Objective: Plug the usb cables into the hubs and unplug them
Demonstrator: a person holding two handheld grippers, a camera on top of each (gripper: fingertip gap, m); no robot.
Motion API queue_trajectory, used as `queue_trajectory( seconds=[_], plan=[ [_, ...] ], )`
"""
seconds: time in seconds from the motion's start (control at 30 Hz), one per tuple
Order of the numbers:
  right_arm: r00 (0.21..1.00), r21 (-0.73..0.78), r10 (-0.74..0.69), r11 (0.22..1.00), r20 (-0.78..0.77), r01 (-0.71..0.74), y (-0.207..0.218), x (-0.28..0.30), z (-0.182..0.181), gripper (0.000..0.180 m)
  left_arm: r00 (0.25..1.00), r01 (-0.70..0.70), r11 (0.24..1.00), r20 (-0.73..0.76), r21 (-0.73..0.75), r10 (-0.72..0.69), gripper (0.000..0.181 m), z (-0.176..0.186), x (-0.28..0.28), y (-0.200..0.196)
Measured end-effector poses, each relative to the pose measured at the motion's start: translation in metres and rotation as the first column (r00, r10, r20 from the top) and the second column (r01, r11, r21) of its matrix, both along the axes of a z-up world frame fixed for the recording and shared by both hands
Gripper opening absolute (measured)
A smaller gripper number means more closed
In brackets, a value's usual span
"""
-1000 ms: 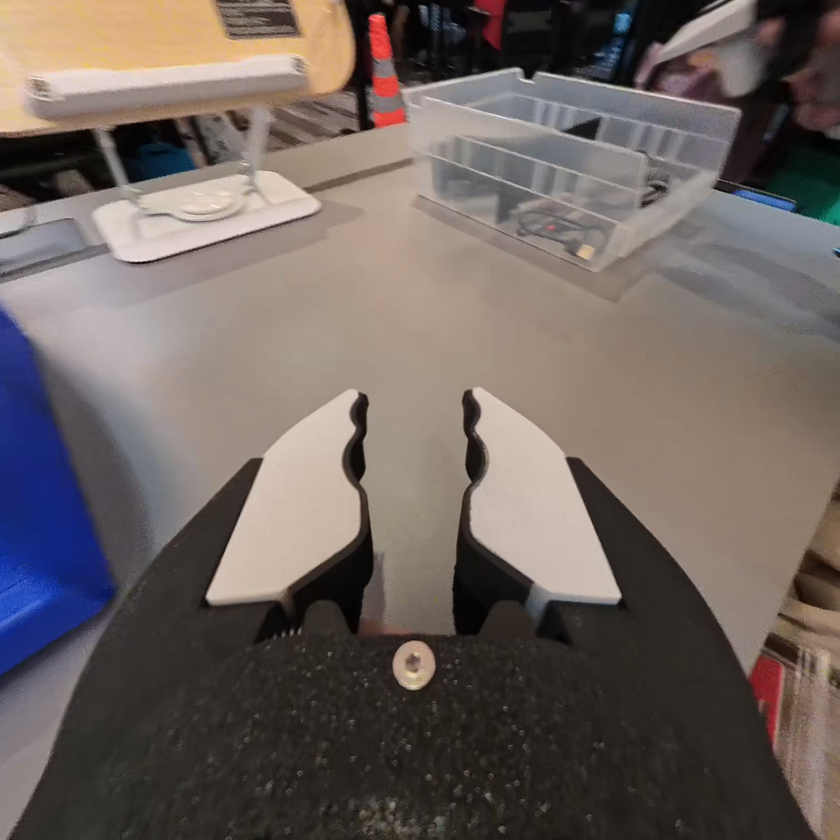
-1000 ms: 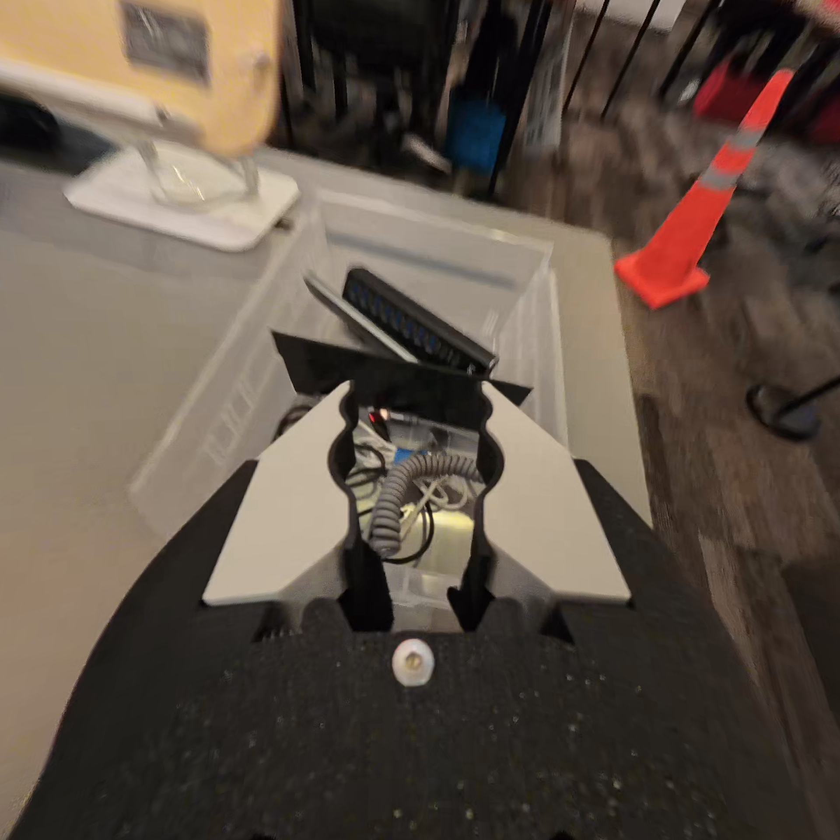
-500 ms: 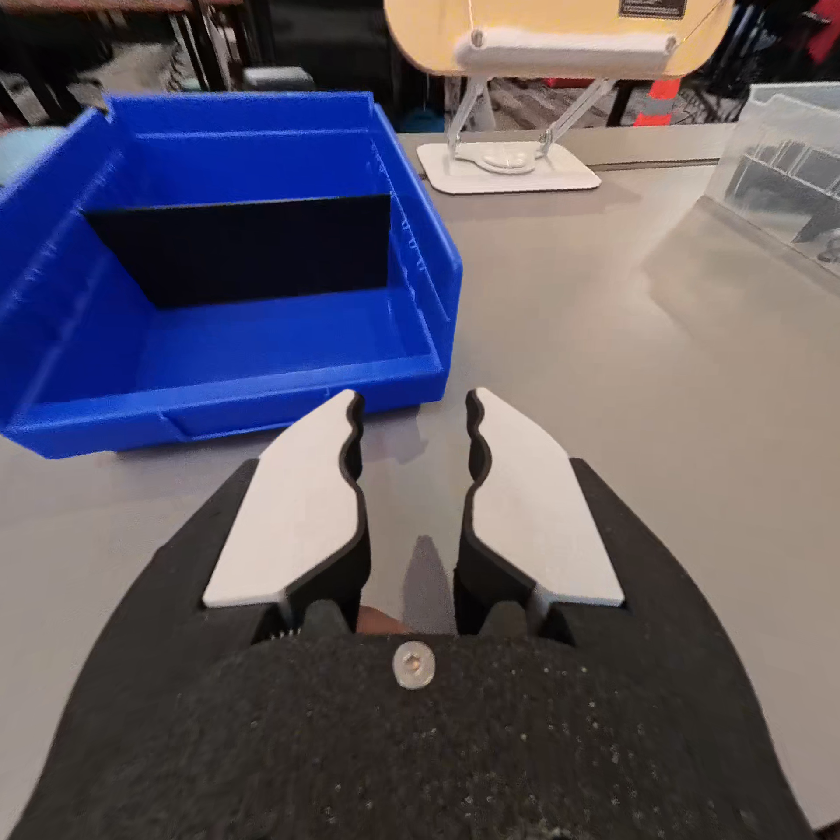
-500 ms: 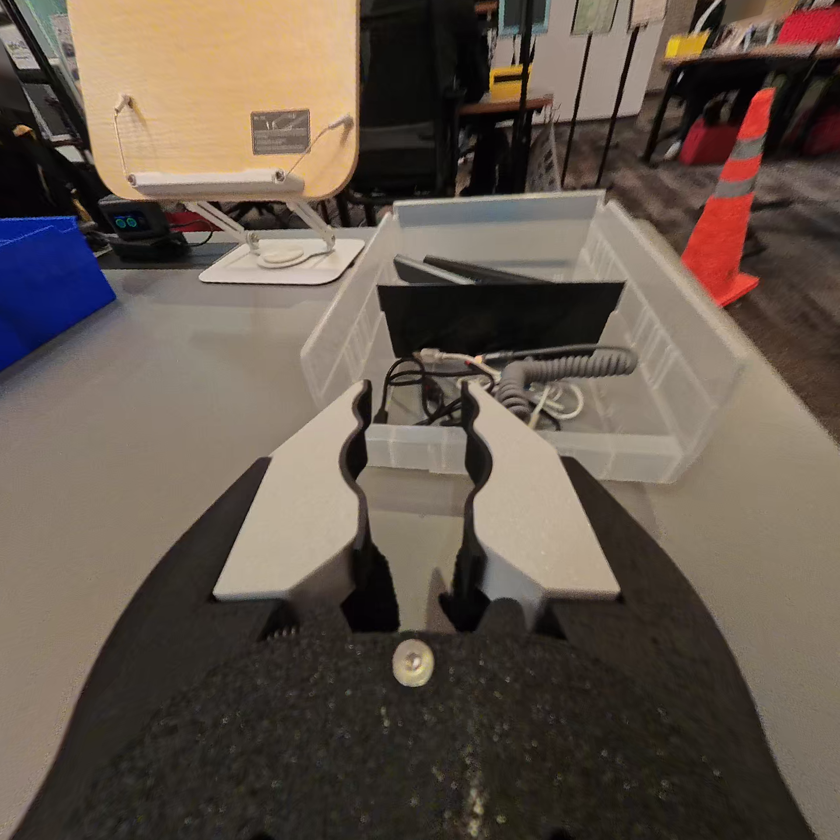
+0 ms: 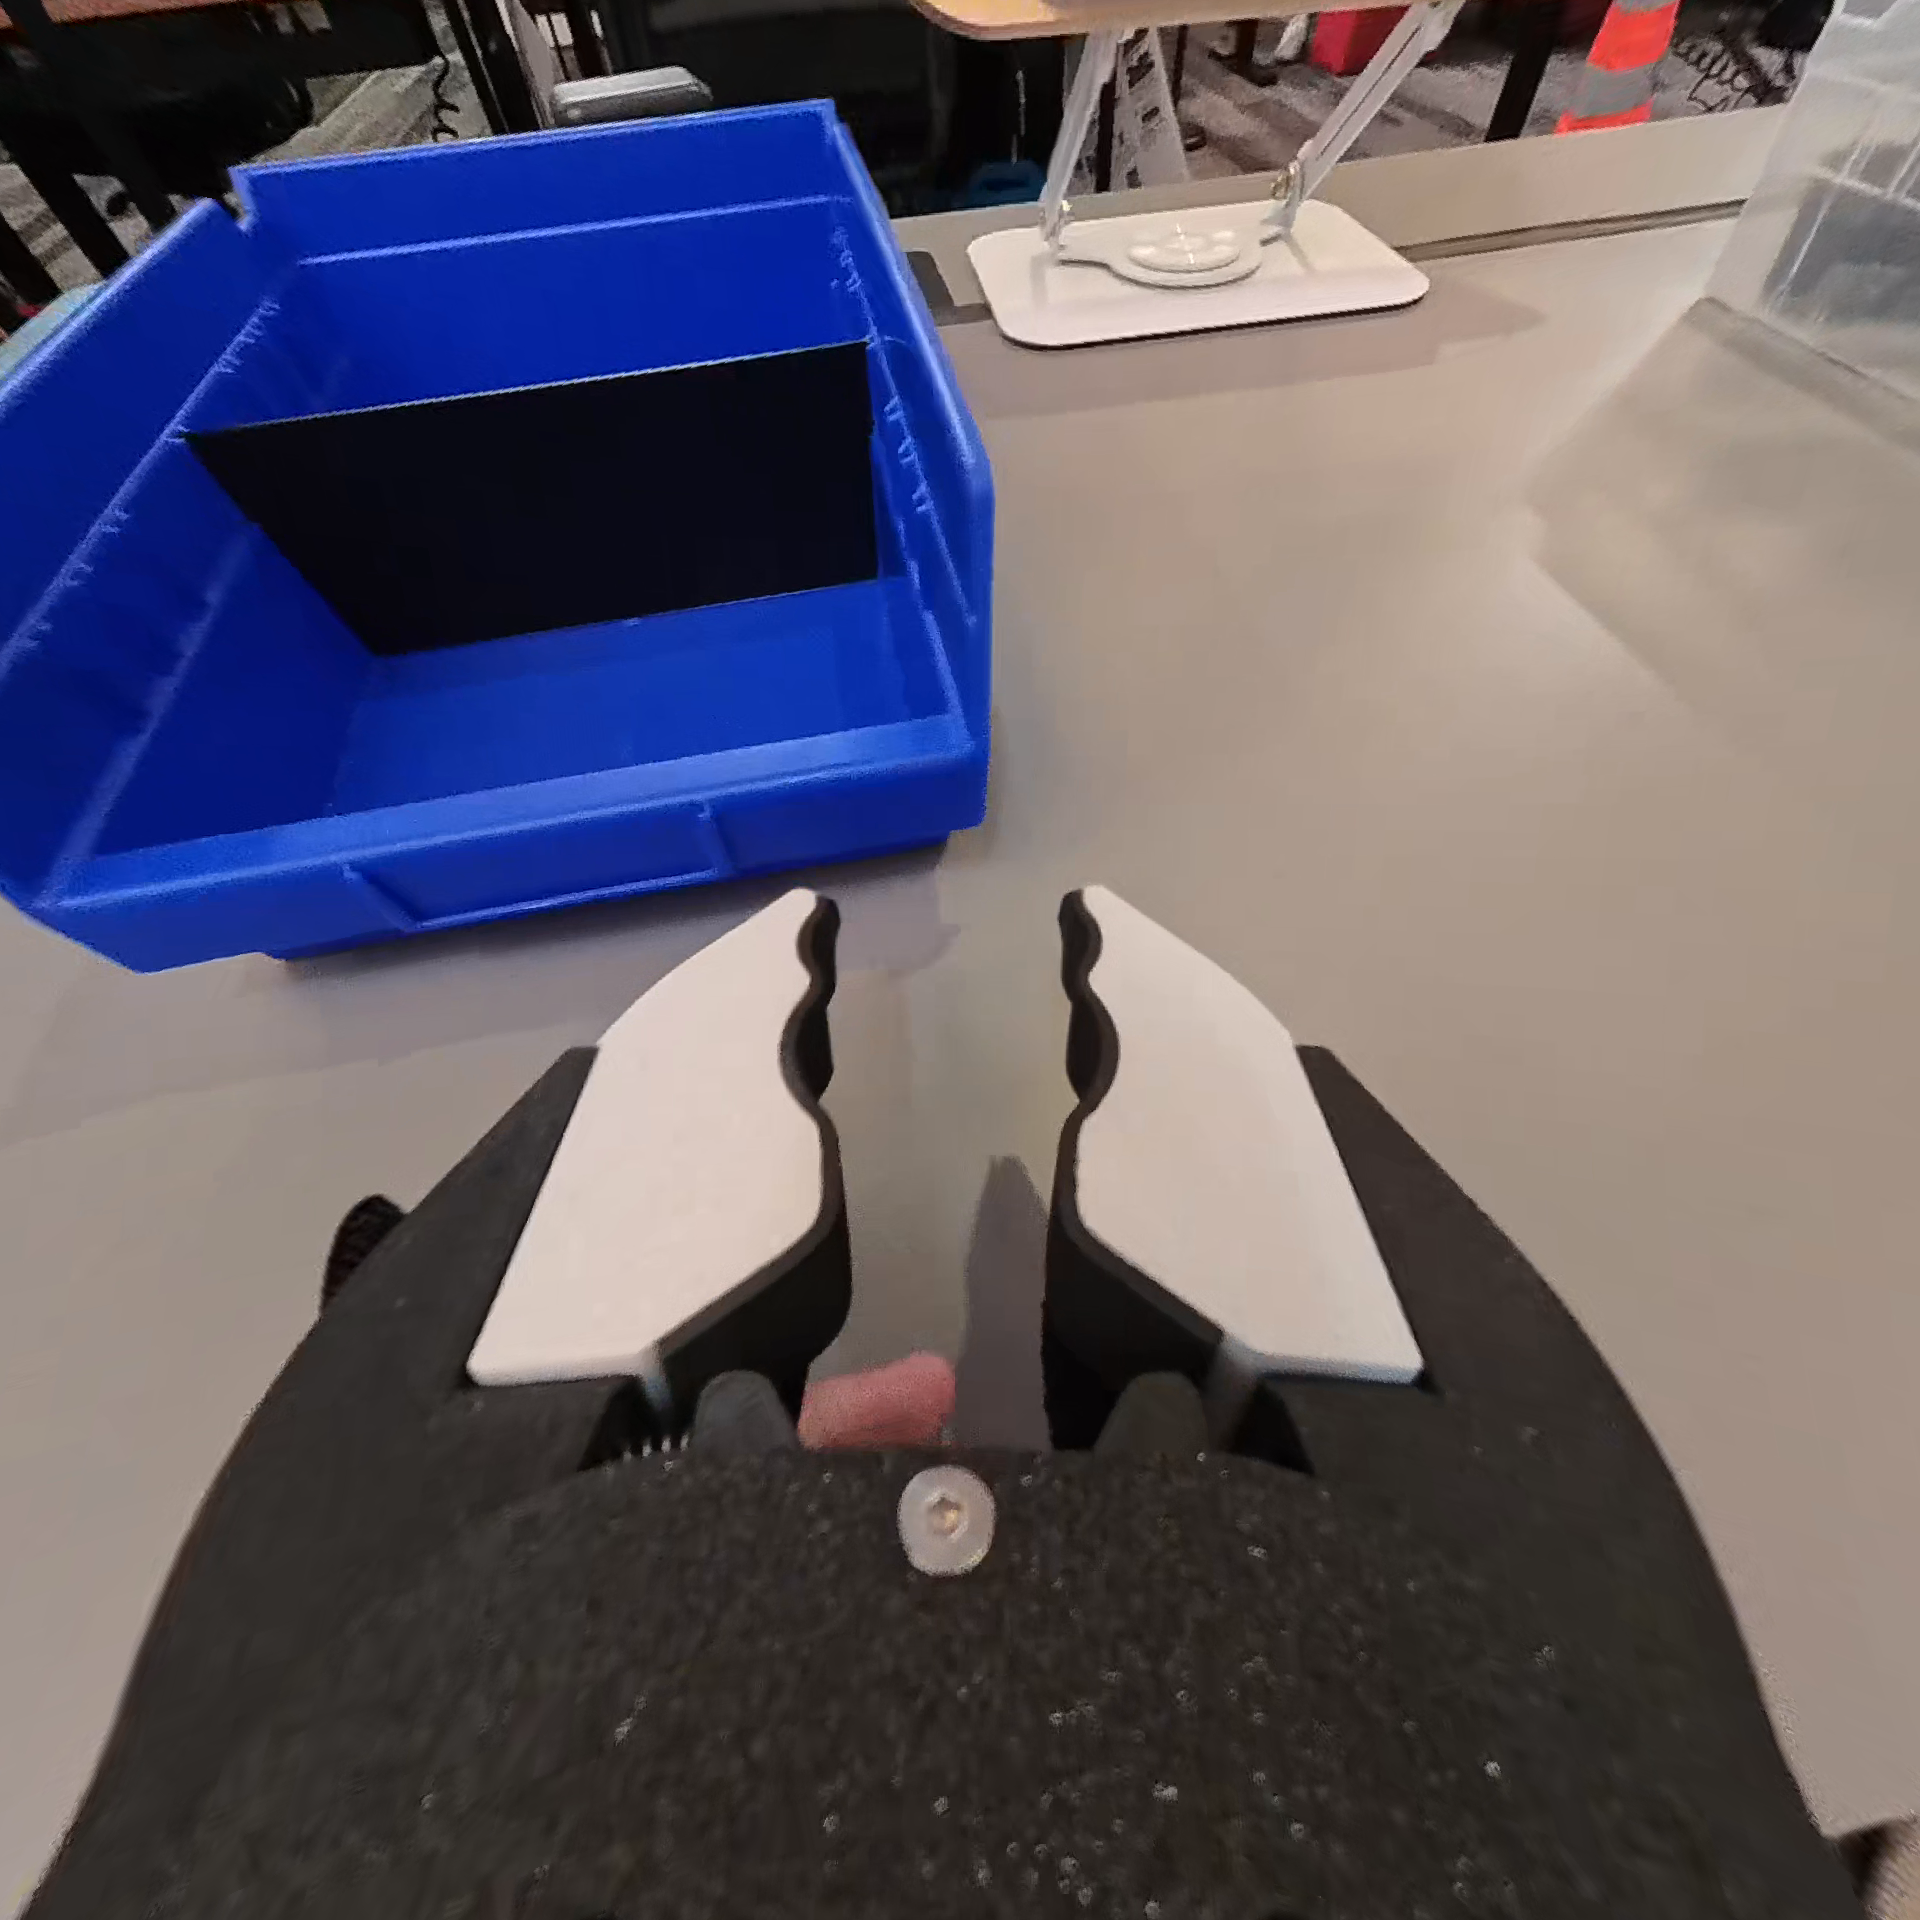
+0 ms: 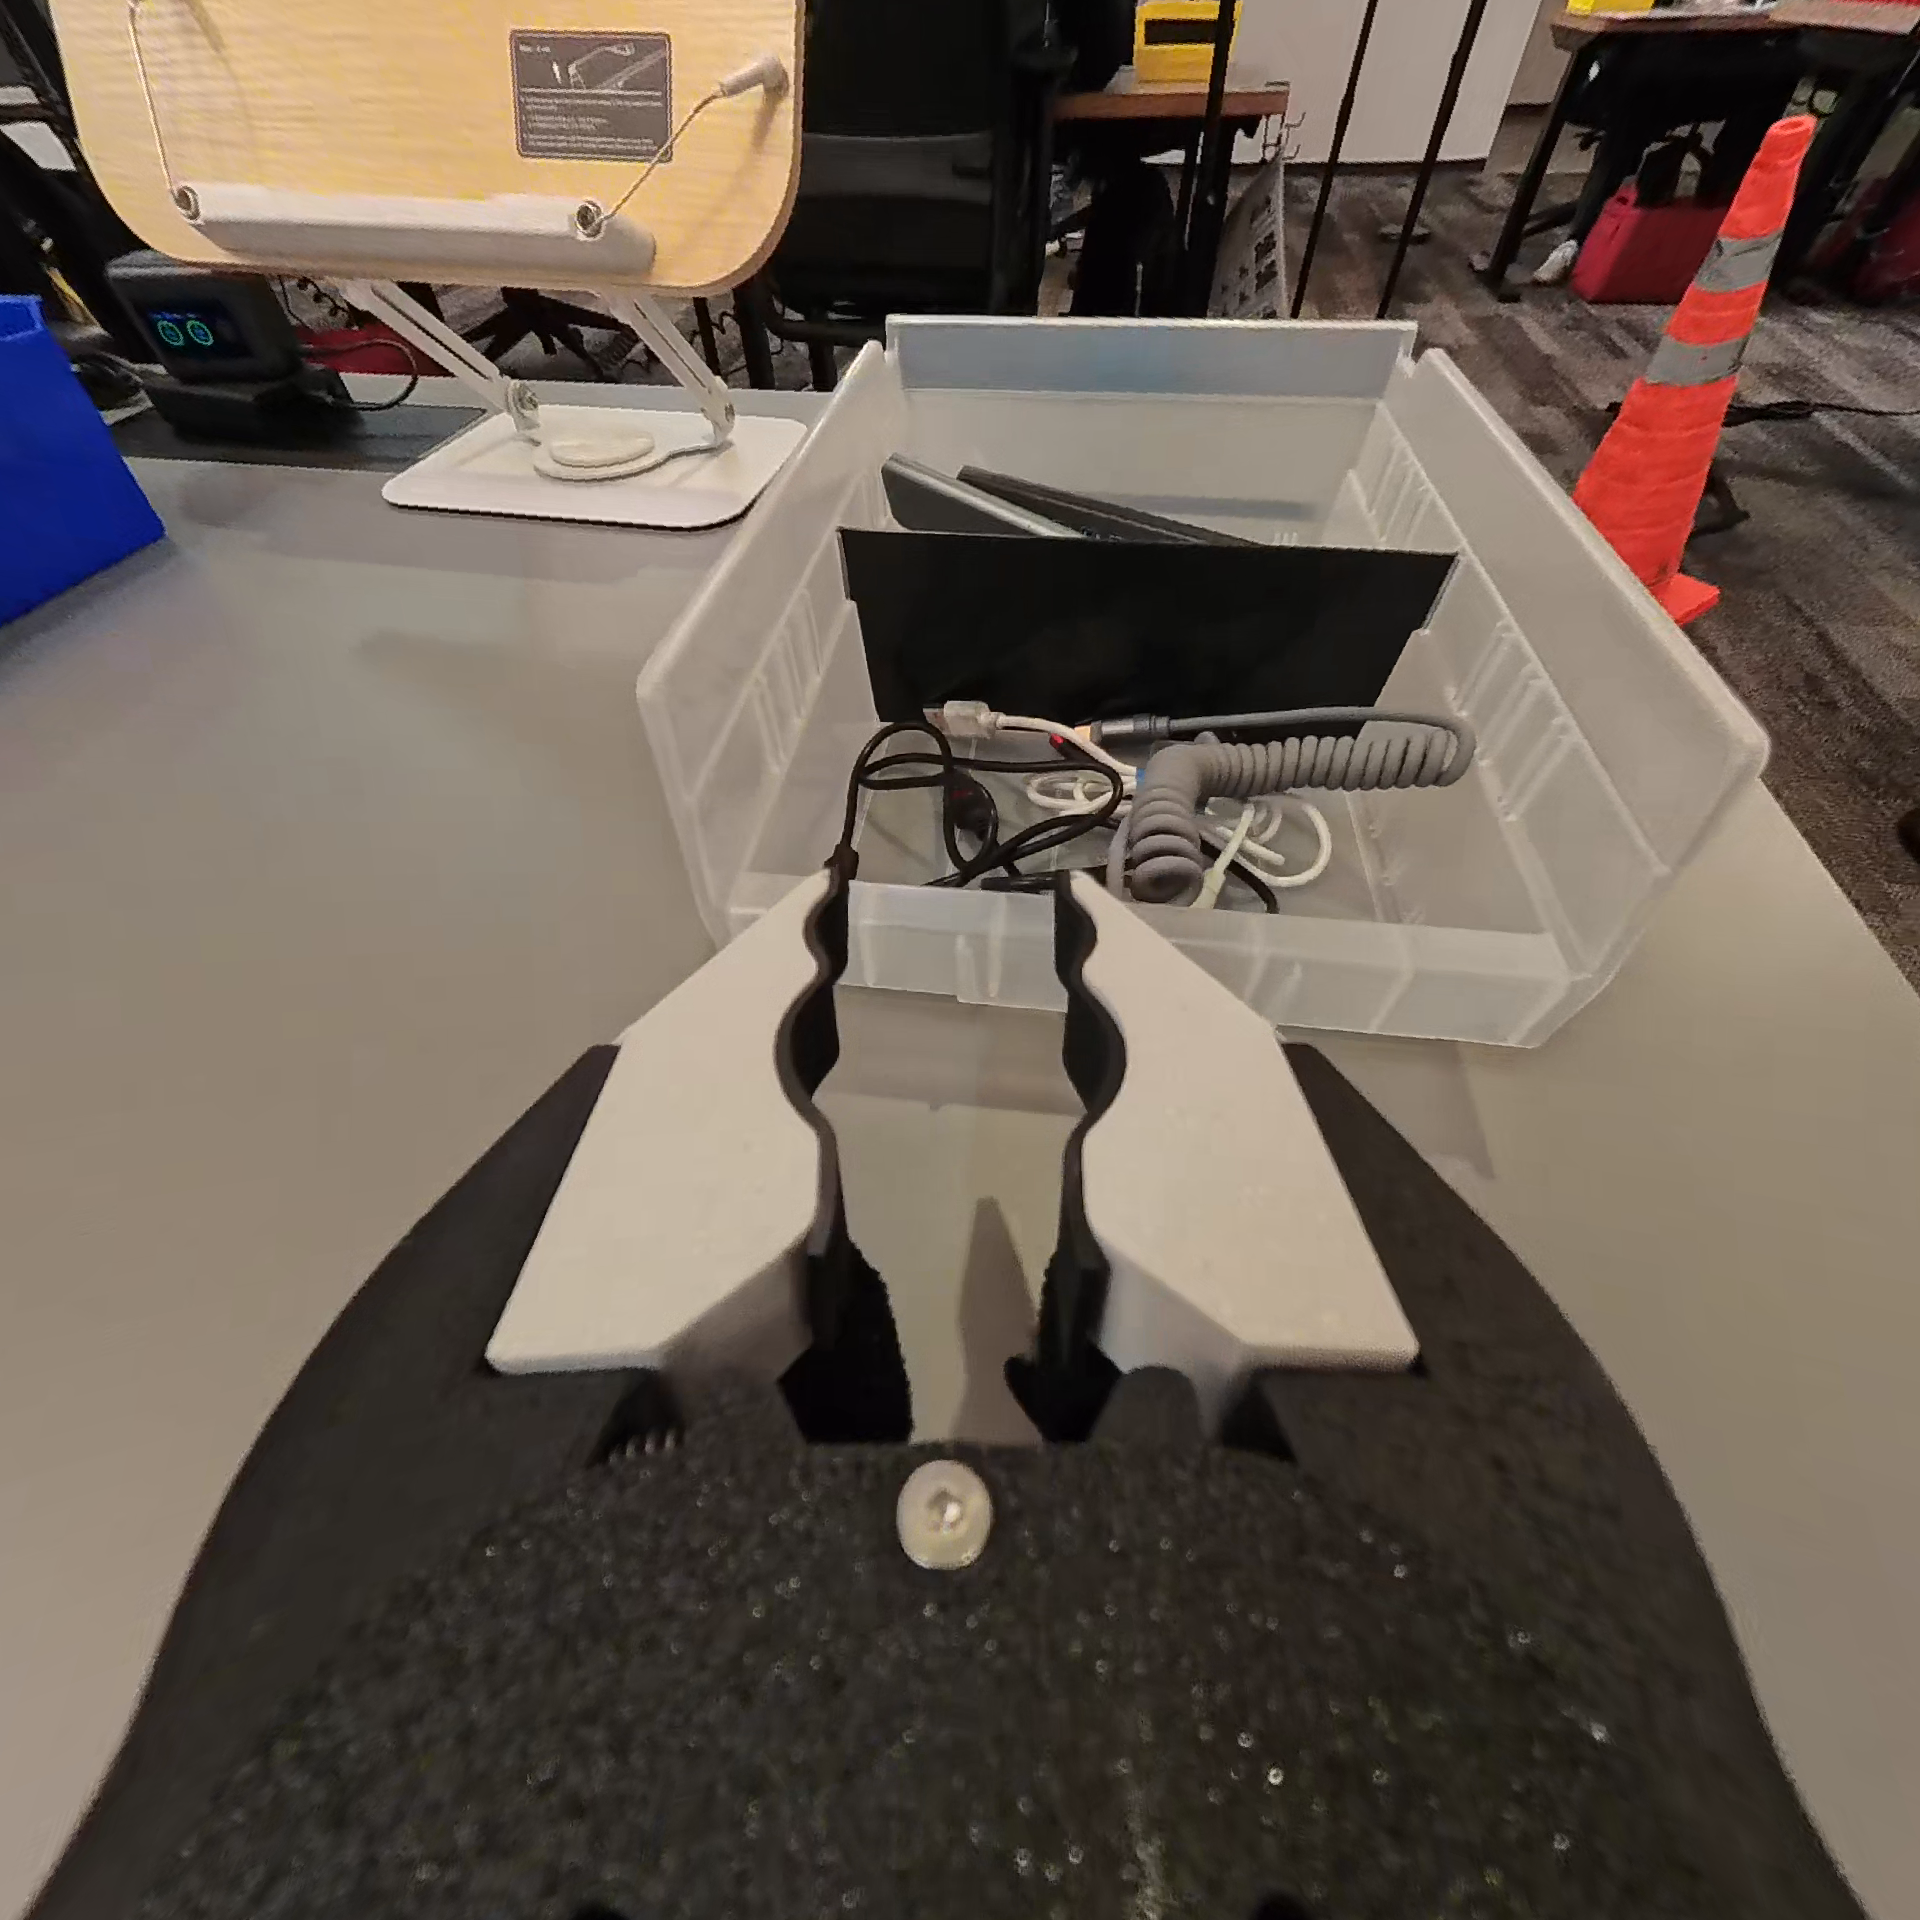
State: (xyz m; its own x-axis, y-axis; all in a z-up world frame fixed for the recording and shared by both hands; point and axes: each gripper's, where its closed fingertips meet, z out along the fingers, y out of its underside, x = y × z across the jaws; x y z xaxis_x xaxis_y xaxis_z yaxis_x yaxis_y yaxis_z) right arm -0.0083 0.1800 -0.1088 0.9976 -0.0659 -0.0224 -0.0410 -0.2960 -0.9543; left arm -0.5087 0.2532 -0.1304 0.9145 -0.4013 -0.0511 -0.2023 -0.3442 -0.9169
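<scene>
The left tool [image 5: 943, 920] is wide apart and holds nothing, low over the grey worktop [image 5: 1351, 790]. Just past it sits a blue bin [image 5: 499, 862] with a black divider [image 5: 540, 499] inside. The right tool [image 6: 943, 902] is wide apart too and holds nothing. Right in front of it is a clear bin [image 6: 1558, 810]. In the near part lie the cables [image 6: 1049, 800], black, white and a curly grey one [image 6: 1309, 764]. Behind its black divider [image 6: 1132, 629] lean the hubs [image 6: 997, 504]. Farther back stand a wooden stand [image 6: 436, 135] and an orange cone [image 6: 1683, 384].
</scene>
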Motion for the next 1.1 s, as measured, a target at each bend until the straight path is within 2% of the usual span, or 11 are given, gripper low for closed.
queue_trajectory(
  seconds=[0.17, 0.27, 0.43, 0.6, 0.73, 0.83, 1.1],
  plan=[
    [0.999, 0.016, 0.022, 1.0, -0.044, -0.021, 0.002, -0.003, 0.001, 0.039, 0.994, -0.039, 0.998, 0.097, -0.043, 0.043, 0.045, 0.003, -0.01, 0.002],
    [0.997, -0.004, 0.029, 1.0, -0.068, -0.029, 0.009, -0.005, -0.004, 0.039, 0.995, -0.068, 0.993, 0.07, -0.093, 0.075, 0.045, -0.007, -0.017, 0.006],
    [0.998, 0.0, 0.038, 0.999, -0.048, -0.038, 0.014, -0.01, -0.002, 0.039, 0.991, -0.125, 0.988, 0.035, -0.092, 0.128, 0.047, -0.01, -0.025, 0.016],
    [0.999, 0.004, 0.034, 0.999, -0.015, -0.034, 0.013, -0.012, 0.0, 0.039, 0.989, -0.15, 0.967, -0.015, -0.204, 0.15, 0.042, -0.031, -0.029, 0.011],
    [0.999, 0.006, 0.031, 0.999, -0.024, -0.031, 0.012, -0.011, 0.0, 0.04, 0.987, -0.16, 0.969, -0.026, -0.186, 0.158, 0.043, -0.029, -0.029, 0.009],
    [1.0, -0.006, 0.017, 1.0, -0.016, -0.017, 0.012, -0.008, -0.002, 0.047, 0.988, -0.156, 0.972, -0.028, -0.178, 0.154, 0.043, -0.028, -0.027, 0.009],
    [0.981, -0.076, 0.195, 0.978, -0.015, -0.196, 0.021, -0.054, -0.014, 0.064, 0.993, -0.121, 0.985, -0.003, -0.121, 0.122, 0.048, -0.017, -0.018, 0.005]
  ],
)
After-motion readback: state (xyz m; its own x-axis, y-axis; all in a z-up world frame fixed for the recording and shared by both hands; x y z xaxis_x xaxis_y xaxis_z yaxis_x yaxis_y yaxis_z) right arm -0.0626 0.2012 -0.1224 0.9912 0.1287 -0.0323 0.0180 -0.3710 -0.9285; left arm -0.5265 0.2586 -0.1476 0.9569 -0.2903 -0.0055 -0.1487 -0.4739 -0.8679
